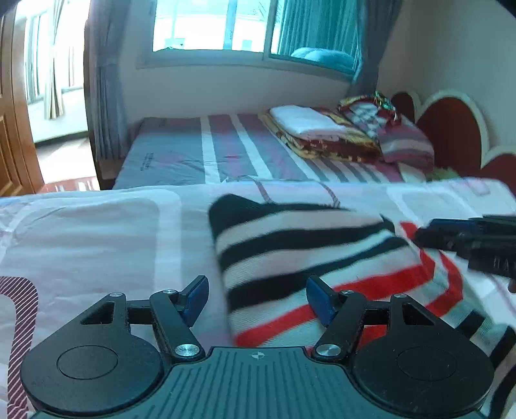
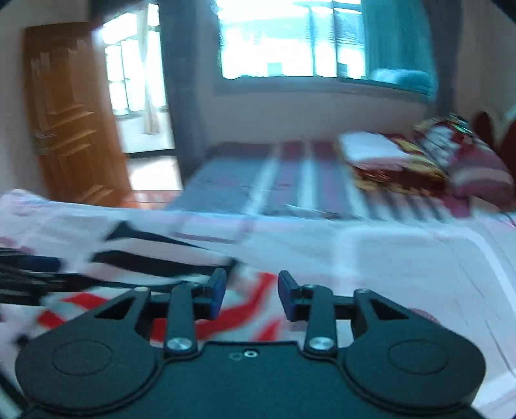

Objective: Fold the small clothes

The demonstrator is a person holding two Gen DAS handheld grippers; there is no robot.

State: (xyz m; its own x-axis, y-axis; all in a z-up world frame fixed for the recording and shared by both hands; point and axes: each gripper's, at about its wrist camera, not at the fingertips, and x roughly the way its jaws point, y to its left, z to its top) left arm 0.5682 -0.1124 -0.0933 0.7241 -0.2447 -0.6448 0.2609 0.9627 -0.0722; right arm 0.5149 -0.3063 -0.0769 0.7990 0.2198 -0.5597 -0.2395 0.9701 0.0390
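A small knitted garment [image 1: 306, 254] with black, white and red stripes lies partly folded on the pale bedsheet [image 1: 90, 232]. My left gripper [image 1: 258, 298] is open, its blue pads on either side of the garment's near left edge, holding nothing. My right gripper [image 2: 251, 295] is open and empty over the garment's red-striped part [image 2: 245, 306]. The right gripper also shows in the left wrist view [image 1: 471, 240] at the garment's right side. The left gripper shows blurred in the right wrist view [image 2: 29, 274] at the left.
A second bed [image 1: 225, 151] with a striped cover stands beyond, carrying folded blankets [image 1: 325, 132] and a pillow. A red heart-shaped headboard [image 1: 451, 129] is at the right. A window [image 1: 219, 25] and a wooden door [image 2: 71, 116] are behind.
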